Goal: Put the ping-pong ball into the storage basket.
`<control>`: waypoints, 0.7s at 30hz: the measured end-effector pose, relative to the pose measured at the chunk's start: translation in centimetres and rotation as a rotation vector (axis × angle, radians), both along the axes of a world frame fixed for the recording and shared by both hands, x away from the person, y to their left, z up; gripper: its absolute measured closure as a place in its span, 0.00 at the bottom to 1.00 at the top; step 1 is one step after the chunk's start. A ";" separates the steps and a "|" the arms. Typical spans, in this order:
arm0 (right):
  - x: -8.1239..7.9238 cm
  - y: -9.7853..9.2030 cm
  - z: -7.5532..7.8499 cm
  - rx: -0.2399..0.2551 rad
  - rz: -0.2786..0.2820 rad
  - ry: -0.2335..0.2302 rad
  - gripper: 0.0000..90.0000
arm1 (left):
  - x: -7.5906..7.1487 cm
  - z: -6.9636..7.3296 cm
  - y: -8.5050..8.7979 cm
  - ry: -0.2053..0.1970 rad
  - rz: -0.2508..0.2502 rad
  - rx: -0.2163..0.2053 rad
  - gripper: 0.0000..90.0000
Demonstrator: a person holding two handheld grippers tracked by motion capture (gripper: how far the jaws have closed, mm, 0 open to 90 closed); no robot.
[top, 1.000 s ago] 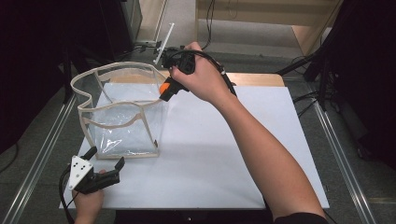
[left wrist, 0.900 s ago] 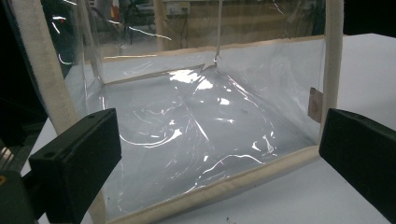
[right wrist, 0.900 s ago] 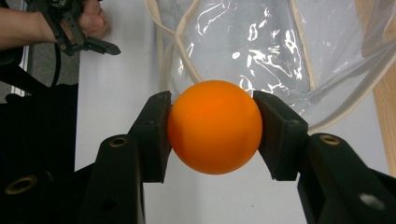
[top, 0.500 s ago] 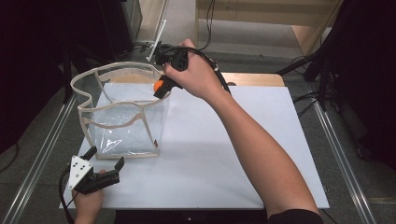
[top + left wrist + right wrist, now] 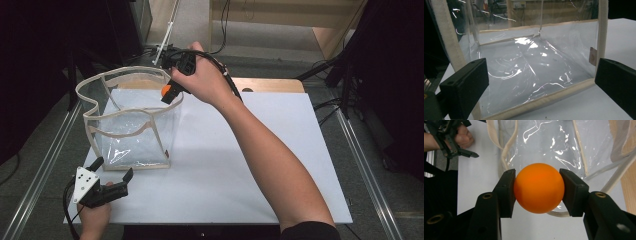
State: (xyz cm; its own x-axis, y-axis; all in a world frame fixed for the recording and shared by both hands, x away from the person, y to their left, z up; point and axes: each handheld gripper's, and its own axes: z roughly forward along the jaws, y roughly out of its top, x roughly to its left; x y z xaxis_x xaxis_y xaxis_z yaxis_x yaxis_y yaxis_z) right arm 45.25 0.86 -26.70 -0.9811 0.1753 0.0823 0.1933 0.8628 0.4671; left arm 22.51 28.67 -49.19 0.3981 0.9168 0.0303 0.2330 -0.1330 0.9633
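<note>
- Right hand-held gripper (image 5: 537, 188) clamps orange ball (image 5: 539, 188), above the rim of clear bag (image 5: 132, 125).
- Left hand-held gripper (image 5: 112, 170) open, empty, on desk (image 5: 250, 165) just beside bag.

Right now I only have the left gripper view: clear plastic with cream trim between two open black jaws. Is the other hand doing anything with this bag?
Observer: Yes. The right gripper is shut on an orange ball, pads pressing on both its sides.
Operator: Where is that ball relative to the bag?
Observer: In the high view it hangs at the far right part of the clear bag, level with the rim, not yet down inside.
Operator: Is my left gripper touching the bag?
Observer: No. The left gripper sits on the white table just in front of the bag's near bottom edge, apart from it.
</note>
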 end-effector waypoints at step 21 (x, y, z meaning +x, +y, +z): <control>0.0 -0.4 -0.5 -0.042 -0.102 -0.055 0.26 | 0.0 0.0 0.0 0.000 -0.001 0.000 0.00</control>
State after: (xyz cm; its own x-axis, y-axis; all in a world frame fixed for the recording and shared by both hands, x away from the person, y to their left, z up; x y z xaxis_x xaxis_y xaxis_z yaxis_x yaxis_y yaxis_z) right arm 45.28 0.47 -27.24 -0.9607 0.2768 0.0190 0.2562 0.8590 0.4433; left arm 22.52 28.69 -49.19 0.3988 0.9165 0.0306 0.2329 -0.1335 0.9633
